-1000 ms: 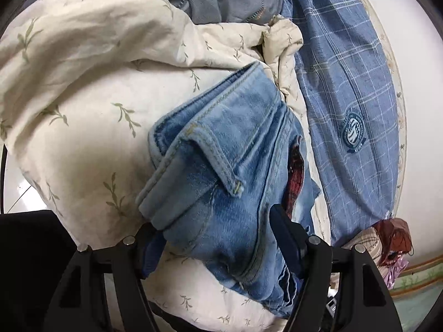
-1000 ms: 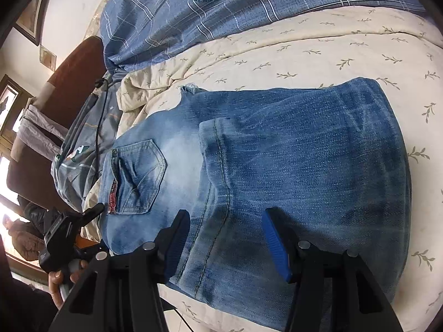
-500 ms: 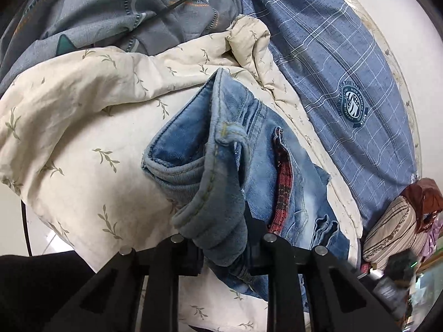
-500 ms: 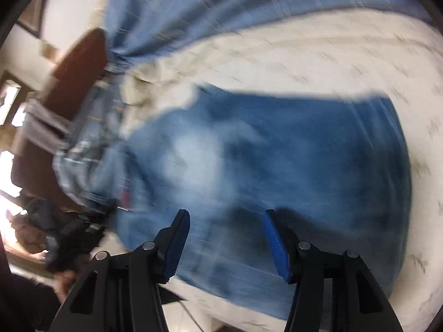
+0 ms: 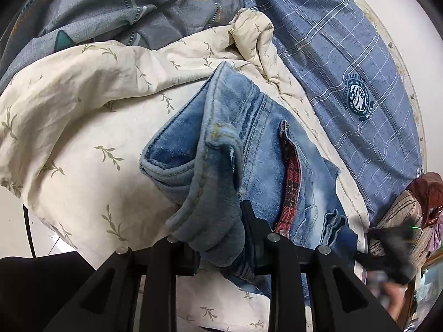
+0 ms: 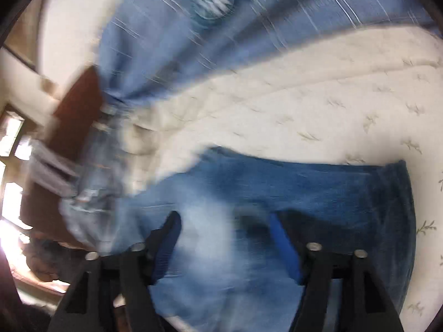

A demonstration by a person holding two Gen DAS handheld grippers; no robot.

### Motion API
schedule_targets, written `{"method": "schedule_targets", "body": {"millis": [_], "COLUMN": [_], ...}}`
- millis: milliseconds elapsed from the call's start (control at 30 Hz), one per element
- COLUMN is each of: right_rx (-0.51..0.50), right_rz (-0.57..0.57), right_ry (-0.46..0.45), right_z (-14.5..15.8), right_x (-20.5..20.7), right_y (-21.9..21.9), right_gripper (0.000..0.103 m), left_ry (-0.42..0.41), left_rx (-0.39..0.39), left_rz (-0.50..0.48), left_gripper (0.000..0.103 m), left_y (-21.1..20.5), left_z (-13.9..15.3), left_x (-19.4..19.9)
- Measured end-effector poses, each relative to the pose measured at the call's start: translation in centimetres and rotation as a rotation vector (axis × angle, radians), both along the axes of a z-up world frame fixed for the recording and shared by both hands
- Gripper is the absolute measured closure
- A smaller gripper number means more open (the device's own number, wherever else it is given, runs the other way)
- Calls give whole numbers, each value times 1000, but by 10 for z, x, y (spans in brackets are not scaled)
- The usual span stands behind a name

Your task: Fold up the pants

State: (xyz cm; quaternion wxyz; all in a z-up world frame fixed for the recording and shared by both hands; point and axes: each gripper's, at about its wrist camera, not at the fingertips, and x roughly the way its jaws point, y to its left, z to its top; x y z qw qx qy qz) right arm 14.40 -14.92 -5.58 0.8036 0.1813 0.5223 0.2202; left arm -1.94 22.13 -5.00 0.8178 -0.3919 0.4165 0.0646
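While the jeans lie on the leaf-print quilt beside a blue plaid sheet, the left gripper pinches their bunched waistband, and the right gripper, blurred, hangs wide open over the denim.

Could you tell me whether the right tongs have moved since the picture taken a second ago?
Yes. The right tongs have moved down toward the jeans: the cream quilt behind now fills more of the blurred right wrist view.
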Motion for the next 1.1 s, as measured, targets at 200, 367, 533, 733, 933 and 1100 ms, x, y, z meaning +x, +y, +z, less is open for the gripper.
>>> {"method": "schedule_targets", "body": {"millis": [200, 367, 533, 733, 933, 1100], "right_rx": [77, 75, -26, -2, -12, 61], "right_rz": [1, 53, 95, 106, 129, 118], "right_ry": [-66, -57, 54, -75, 35, 31], "right_z": [33, 29, -24, 21, -18, -20], "right_x": [-35, -83, -85, -91, -76, -79], "right_y": [-11, -17, -9, -7, -3, -15], "right_gripper": [32, 32, 32, 33, 31, 32], "left_ry": [7, 11, 23, 26, 23, -23], "left_rx": [27, 56, 92, 108, 163, 323], "left_rz": [-10, -8, -12, -21, -32, -55], "left_gripper": [76, 76, 76, 76, 77, 80], "left_y": [-1, -6, -9, -10, -16, -40], "left_z": [3, 5, 7, 9, 18, 48], "left_x": [1, 1, 2, 2, 3, 5]}}
